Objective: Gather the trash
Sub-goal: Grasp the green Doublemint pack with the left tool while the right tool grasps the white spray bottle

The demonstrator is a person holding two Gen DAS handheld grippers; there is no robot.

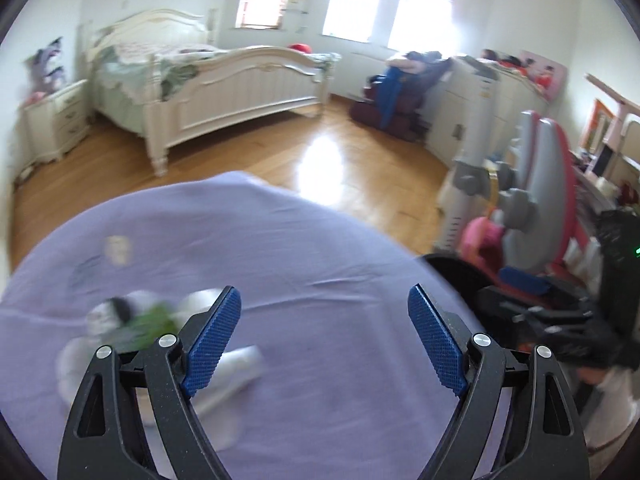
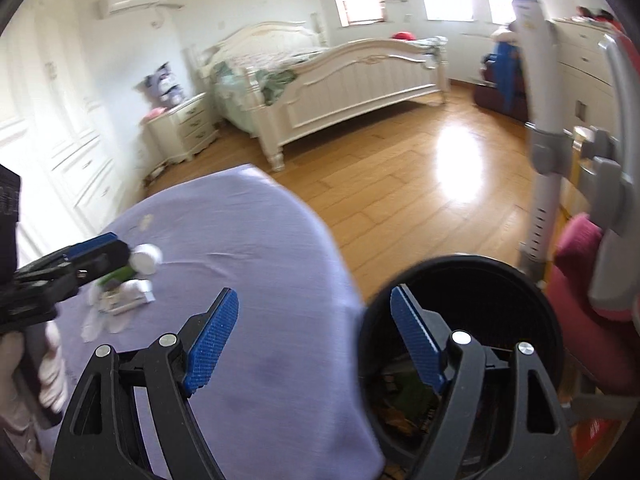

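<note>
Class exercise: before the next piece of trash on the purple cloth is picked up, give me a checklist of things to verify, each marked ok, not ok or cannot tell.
1. Left tongs open and empty: ok.
2. Right tongs open and empty: ok.
3. Trash pile still on the purple cloth: ok.
4. Left tongs beside the pile, not around it: ok.
5. Black bin open, beside the cloth's edge: ok.
6. Exact make-up of the pile: cannot tell, blurred.

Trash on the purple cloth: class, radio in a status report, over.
Left gripper and right gripper: jaws open, empty. Trash on cloth. Bin beside it. Nothing in the way.
</note>
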